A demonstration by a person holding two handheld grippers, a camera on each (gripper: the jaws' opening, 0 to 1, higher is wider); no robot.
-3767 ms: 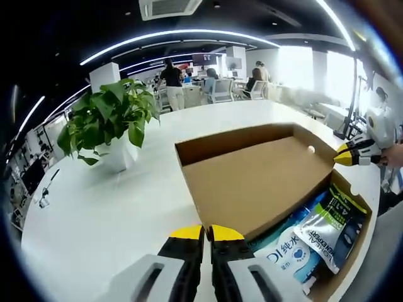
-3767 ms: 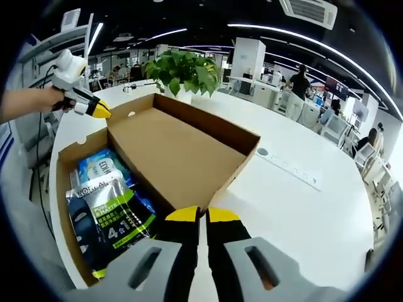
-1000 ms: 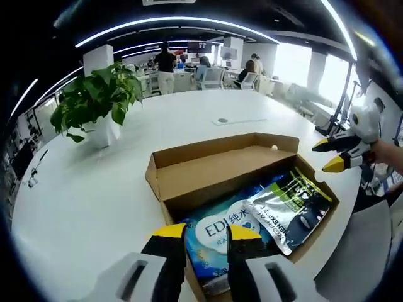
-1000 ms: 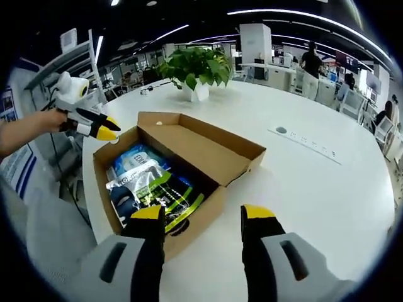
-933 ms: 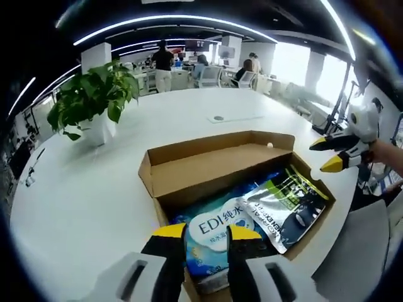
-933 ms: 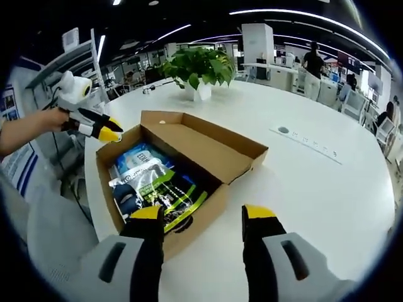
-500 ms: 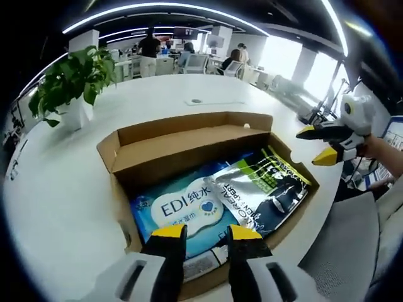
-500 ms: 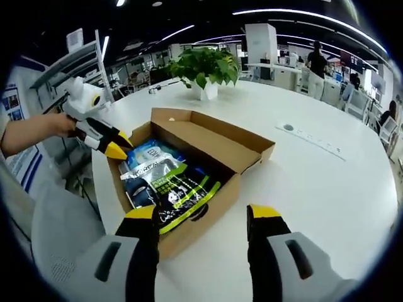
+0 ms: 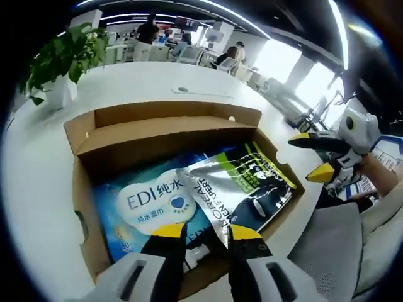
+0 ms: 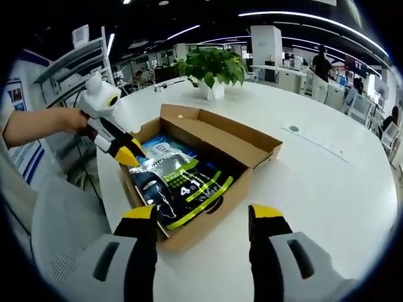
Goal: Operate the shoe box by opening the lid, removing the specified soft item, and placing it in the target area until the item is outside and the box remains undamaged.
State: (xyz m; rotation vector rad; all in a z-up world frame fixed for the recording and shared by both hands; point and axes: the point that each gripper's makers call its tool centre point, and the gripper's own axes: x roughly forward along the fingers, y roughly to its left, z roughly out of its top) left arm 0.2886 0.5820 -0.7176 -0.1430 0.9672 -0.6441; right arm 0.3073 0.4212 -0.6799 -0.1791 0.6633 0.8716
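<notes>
The brown shoe box [image 9: 80, 189] stands open on the white table, its lid [image 9: 165, 131] folded back at the far side. Inside lie a blue soft pack [image 9: 151, 202] printed "EDI" and a silver, green and black pack [image 9: 247, 192], which partly overlaps the blue one. My left gripper [image 9: 206, 233] is open just above the near edge of the two packs, with nothing between its fingers. In the right gripper view the left gripper [image 10: 123, 148] points down at the box's [image 10: 234, 194] left corner, by the blue pack [image 10: 162, 148]. My right gripper [image 10: 203, 214] is wide open, short of the box's front wall; it is also visible beside the box [image 9: 320, 157].
A potted plant [image 10: 212, 66] in a white pot stands on the table [image 10: 327, 189] beyond the box. A round socket [image 10: 294, 129] is set into the tabletop to the right. A grey chair [image 10: 56, 233] is at the near left. People and desks are far behind.
The lid, half raised 3.8 s ago, now lies folded back. Both grippers have opened. The left gripper has come down close over the packs, and the right one has neared the box front.
</notes>
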